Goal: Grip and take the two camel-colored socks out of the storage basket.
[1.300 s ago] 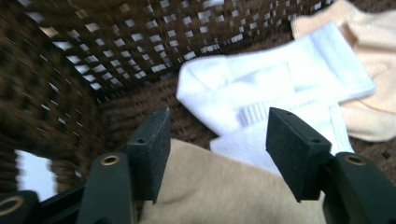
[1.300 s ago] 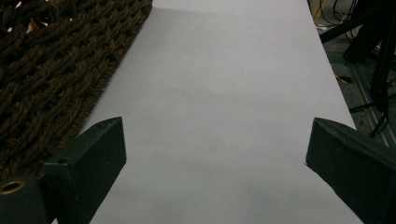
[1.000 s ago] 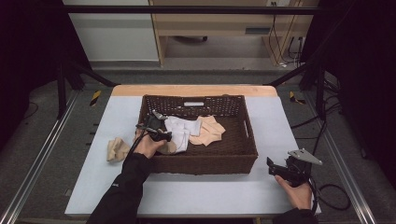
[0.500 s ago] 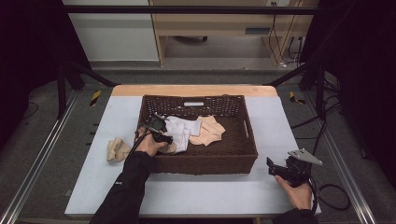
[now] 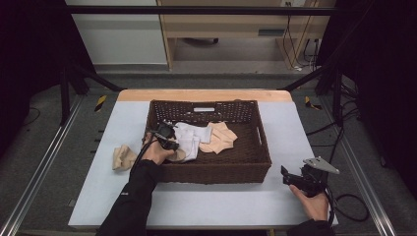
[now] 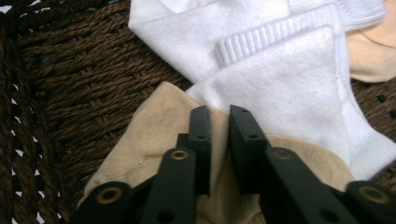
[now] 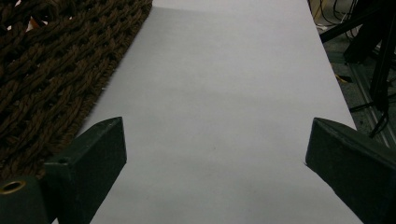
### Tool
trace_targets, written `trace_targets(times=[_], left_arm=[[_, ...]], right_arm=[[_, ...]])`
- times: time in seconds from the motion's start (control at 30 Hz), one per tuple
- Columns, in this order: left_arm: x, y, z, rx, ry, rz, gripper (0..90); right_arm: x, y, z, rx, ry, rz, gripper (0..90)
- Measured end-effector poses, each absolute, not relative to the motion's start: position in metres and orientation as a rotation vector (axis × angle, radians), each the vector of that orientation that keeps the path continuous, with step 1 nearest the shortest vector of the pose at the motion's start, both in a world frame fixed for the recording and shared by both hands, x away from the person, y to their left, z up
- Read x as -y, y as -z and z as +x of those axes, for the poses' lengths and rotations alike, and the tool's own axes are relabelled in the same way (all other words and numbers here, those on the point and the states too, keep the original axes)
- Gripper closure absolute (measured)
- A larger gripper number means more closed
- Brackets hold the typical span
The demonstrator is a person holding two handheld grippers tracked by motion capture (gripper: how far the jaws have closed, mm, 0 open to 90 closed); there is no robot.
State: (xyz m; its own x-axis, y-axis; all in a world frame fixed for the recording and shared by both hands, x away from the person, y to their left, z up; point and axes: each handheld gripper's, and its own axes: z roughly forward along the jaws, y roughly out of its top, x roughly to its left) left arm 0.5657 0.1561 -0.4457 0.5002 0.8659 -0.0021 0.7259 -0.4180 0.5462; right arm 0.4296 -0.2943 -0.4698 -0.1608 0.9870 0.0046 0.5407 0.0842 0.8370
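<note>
My left gripper [image 6: 219, 116] had its jaws nearly closed, pinching a fold of the tan cotton sock [image 6: 149, 140] inside the brown woven basket [image 5: 246, 167]; my right gripper [image 7: 215, 149] sat wide apart over the bare white tabletop [image 7: 224, 84].

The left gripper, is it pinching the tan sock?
Yes. The left gripper has its jaws nearly closed on the tan sock.

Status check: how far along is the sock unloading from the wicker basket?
Done, apparently: one beige sock bundle lies on the table left of the brown wicker basket. In hand: the left tool sits nearly closed on a tan sock in the basket's near-left corner. Left: the white socks and peach socks remain inside. The right tool is open over bare table.
</note>
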Motion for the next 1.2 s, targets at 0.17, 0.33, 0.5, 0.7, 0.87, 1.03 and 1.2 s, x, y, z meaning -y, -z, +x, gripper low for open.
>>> trace_targets(times=[0.17, 0.33, 0.5, 0.7, 0.87, 1.03, 1.2], left_arm=[[-0.156, 0.440, 0.562, -1.251, -0.412, 2.227, 83.0], [-0.157, 0.431, 0.558, -1.196, -0.433, 2.166, 83.3], [-0.161, 0.423, 0.554, -1.148, -0.436, 2.085, 83.4], [-0.167, 0.410, 0.549, -1.104, -0.451, 1.986, 83.3], [-0.169, 0.396, 0.544, -1.042, -0.494, 1.880, 83.4], [-0.158, 0.392, 0.550, -1.019, -0.514, 1.901, 83.4], [-0.142, 0.404, 0.562, -1.022, -0.490, 1.962, 82.9]], right_arm=[[0.294, 0.470, 0.430, -1.770, -0.964, 1.510, 5.5], [0.294, 0.470, 0.430, -1.769, -0.963, 1.512, 5.5], [0.295, 0.470, 0.430, -1.770, -0.961, 1.512, 5.5], [0.295, 0.470, 0.430, -1.770, -0.957, 1.512, 5.5], [0.295, 0.470, 0.430, -1.770, -0.957, 1.513, 5.5], [0.295, 0.470, 0.430, -1.769, -0.957, 1.514, 5.5], [0.295, 0.470, 0.430, -1.770, -0.957, 1.512, 5.5]])
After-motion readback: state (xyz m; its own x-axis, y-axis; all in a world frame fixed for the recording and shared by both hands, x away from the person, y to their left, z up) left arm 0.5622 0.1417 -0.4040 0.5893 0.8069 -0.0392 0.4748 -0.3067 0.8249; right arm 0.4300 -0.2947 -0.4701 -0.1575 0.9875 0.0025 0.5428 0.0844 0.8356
